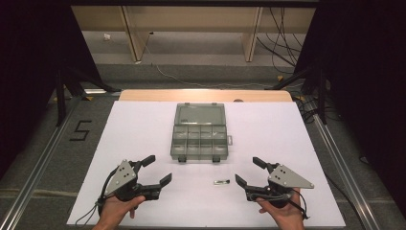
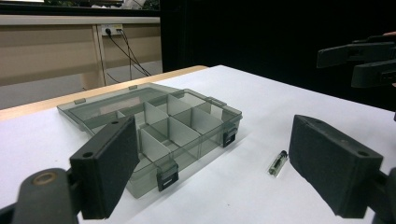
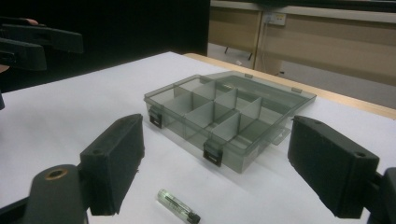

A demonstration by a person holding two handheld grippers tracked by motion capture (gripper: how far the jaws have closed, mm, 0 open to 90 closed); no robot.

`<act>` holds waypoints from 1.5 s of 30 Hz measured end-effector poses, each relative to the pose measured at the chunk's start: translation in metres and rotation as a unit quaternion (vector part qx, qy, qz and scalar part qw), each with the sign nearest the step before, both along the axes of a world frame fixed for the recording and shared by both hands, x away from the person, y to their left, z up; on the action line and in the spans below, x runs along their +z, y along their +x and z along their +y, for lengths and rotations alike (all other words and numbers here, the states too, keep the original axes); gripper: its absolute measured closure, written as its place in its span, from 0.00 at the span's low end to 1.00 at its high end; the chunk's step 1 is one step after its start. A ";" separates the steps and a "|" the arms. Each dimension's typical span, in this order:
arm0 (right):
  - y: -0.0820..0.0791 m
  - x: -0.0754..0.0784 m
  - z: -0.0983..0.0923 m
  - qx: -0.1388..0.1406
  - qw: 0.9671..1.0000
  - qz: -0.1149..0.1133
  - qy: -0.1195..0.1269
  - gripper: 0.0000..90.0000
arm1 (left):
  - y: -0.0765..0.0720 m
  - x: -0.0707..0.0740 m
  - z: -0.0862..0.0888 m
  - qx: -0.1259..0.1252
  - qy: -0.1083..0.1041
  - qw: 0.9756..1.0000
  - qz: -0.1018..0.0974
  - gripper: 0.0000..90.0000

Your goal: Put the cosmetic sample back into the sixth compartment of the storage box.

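The white tabletop takes up the middle of the high view, a strip of bare wood showing along its far edge. At its centre lies the grey see-through organiser box, lid folded back flat toward the top of the frame, dividers splitting the tray into small compartments, two dark latches on its near edge. I cannot make out anything inside the compartments through the smoked plastic.

At the lower left of the high view a hand holds the left gripper; its jaws stand wide apart with nothing between them and touch nothing. In the left gripper view the two black pads frame the box at left of centre and the tube at lower right, both well ahead of the pads.

At the lower right of the high view the other hand holds the right gripper, jaws likewise spread wide and empty, just beside the tube but clear of it. In the right gripper view its pads rise at either side, the box between and beyond them.

The smallest thing is the small clear tube with a dark end, lying flat on the tabletop below the box's near right corner, between the two grippers and nearer the right one. It shows at lower centre in the right gripper view and at lower right in the left gripper view. Its contents are too small to tell.
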State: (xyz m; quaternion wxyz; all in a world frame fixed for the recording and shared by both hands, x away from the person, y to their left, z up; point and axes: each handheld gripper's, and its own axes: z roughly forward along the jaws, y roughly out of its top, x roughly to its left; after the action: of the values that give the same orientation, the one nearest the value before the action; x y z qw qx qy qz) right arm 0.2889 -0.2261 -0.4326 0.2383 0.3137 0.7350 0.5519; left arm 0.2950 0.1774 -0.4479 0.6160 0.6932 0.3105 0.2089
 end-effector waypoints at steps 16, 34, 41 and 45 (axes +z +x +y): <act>0.001 -0.003 0.010 0.030 0.999 -0.001 -0.035 0.17 | 0.000 0.000 -0.001 0.001 0.001 1.000 0.002 0.17; 0.010 -0.010 0.042 0.103 0.982 0.034 -0.154 0.25 | 0.001 -0.001 0.000 0.002 0.005 1.000 0.003 0.17; 0.024 -0.004 0.049 0.132 0.965 0.062 -0.216 0.26 | 0.001 -0.001 -0.001 0.001 0.005 1.000 0.003 0.17; 0.034 0.000 0.052 0.155 0.952 0.085 -0.250 0.24 | 0.002 -0.001 -0.002 -0.002 -0.001 1.000 0.001 0.17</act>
State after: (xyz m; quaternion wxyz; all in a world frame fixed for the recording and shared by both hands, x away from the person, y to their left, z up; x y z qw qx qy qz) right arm 0.3227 -0.1739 -0.4322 0.1571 0.1725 0.9065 0.3520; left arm 0.2970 0.1756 -0.4491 0.6163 0.6937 0.3102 0.2067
